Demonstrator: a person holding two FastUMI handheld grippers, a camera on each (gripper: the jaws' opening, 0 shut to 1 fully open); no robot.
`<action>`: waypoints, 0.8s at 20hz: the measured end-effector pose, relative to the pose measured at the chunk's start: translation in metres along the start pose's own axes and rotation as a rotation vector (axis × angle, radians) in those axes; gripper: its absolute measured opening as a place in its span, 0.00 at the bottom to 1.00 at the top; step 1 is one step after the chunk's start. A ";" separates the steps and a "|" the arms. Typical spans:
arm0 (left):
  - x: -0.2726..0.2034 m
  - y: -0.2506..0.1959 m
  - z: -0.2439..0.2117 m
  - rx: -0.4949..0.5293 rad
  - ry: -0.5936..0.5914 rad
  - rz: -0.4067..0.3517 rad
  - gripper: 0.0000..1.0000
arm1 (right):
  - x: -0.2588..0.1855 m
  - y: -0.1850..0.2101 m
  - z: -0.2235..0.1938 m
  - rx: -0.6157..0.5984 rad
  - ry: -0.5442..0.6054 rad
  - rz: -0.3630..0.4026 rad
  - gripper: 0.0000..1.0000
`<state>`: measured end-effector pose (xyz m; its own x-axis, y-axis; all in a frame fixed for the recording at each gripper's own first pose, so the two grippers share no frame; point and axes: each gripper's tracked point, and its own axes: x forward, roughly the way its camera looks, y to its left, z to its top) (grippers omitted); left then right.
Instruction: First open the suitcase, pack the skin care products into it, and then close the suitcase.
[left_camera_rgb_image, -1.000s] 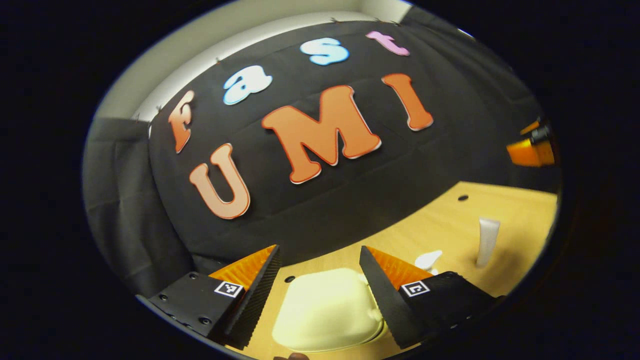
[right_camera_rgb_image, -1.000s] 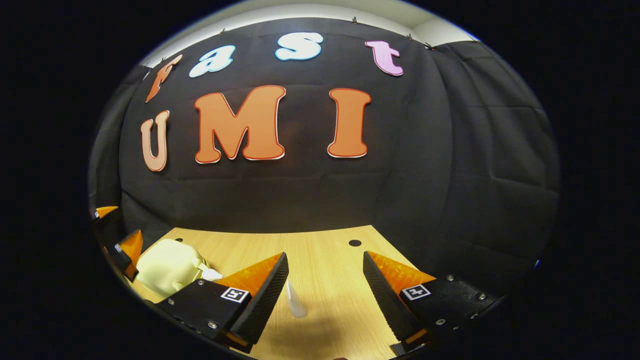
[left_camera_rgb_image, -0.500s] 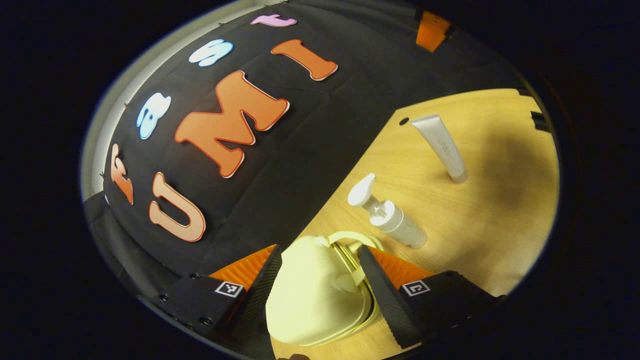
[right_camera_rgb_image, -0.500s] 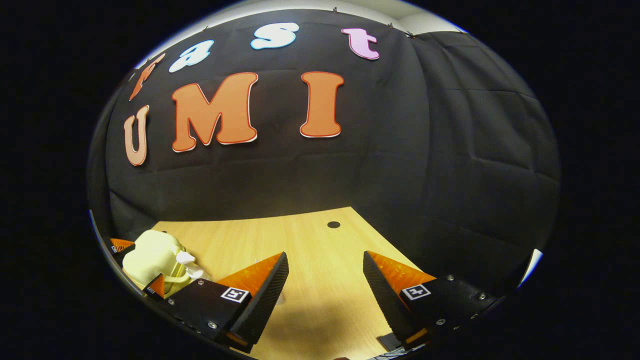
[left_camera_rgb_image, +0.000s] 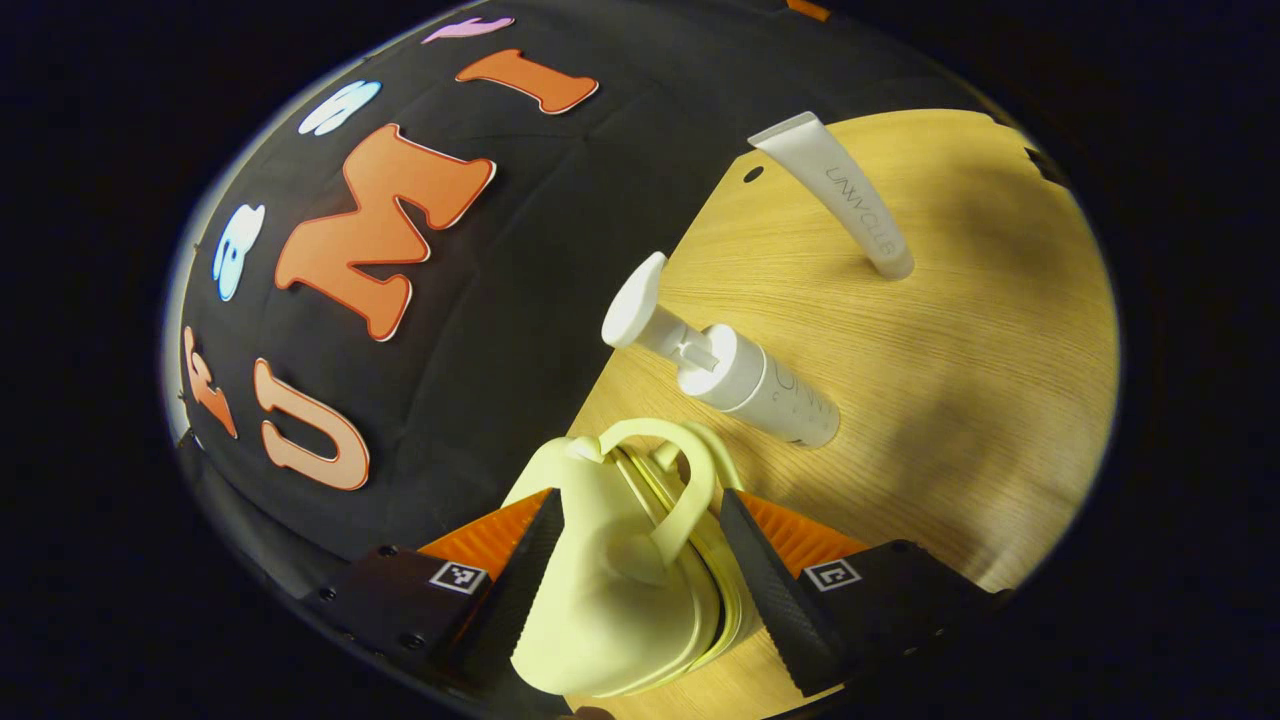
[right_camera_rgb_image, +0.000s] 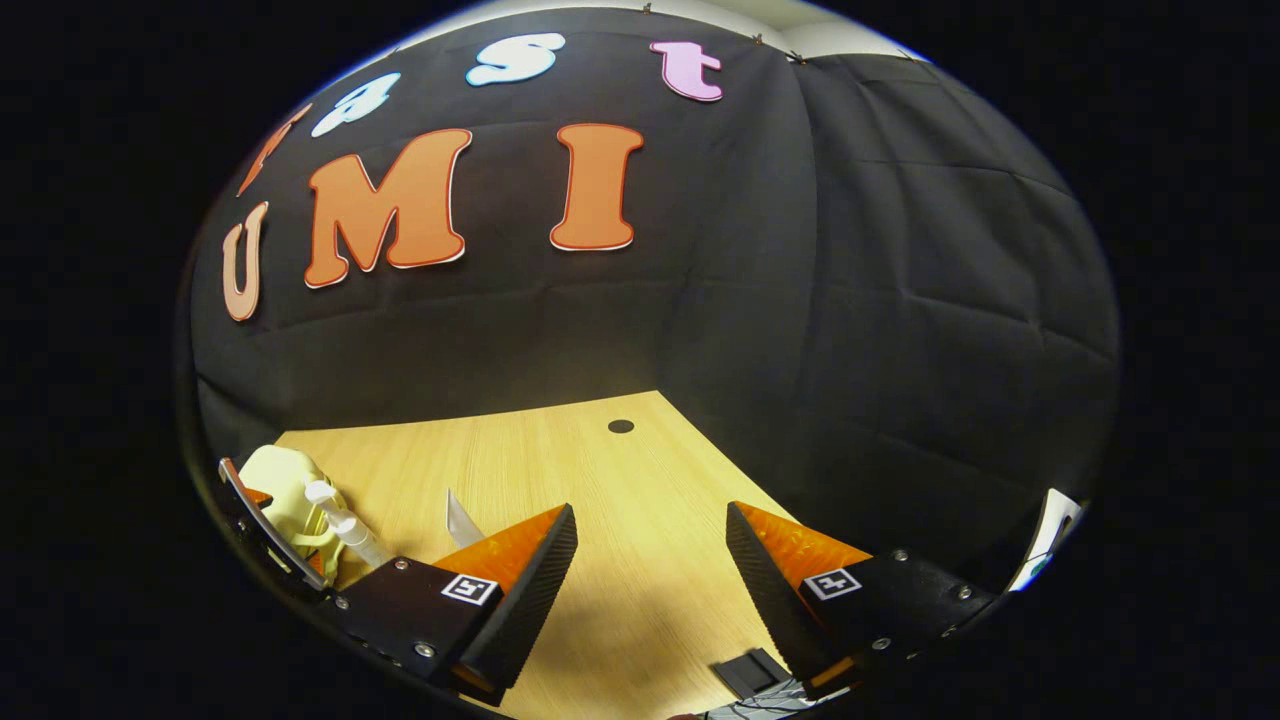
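In the left gripper view, the left gripper (left_camera_rgb_image: 635, 560) has its two fingers set on either side of the pale yellow suitcase (left_camera_rgb_image: 610, 590), a small hard-shell case with a looped handle at its top; both fingers look to be touching its sides, pinching it where it sits at the near left of the wooden surface (left_camera_rgb_image: 960, 400). Just beyond the case stands a white pump bottle (left_camera_rgb_image: 745, 375), and farther off a white tube (left_camera_rgb_image: 845, 205) stands on its cap, well apart from the bottle, near a small dark hole in the surface. In the right gripper view, the right gripper (right_camera_rgb_image: 650, 570) is spread wide over bare wood with nothing between its fingers. At the far left of this view the suitcase (right_camera_rgb_image: 280, 480) sits with the pump bottle (right_camera_rgb_image: 345, 525) just beside it, and the tip of the tube (right_camera_rgb_image: 462, 520) shows behind the gripper's left finger.
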<state>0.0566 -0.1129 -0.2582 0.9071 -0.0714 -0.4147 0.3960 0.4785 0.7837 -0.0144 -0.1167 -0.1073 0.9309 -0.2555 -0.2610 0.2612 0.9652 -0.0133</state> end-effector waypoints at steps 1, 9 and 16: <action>0.006 -0.002 0.000 0.006 0.004 -0.004 0.99 | 0.000 0.001 0.000 -0.005 0.002 -0.004 0.95; 0.031 -0.014 -0.011 0.024 0.039 -0.054 0.97 | -0.007 0.011 0.005 -0.016 -0.007 0.022 0.95; 0.041 -0.024 -0.010 0.066 0.046 -0.075 0.43 | -0.007 0.012 0.012 0.004 -0.007 0.010 0.95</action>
<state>0.0830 -0.1186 -0.2991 0.8679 -0.0635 -0.4927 0.4721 0.4145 0.7780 -0.0149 -0.1039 -0.0937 0.9352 -0.2467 -0.2540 0.2532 0.9674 -0.0073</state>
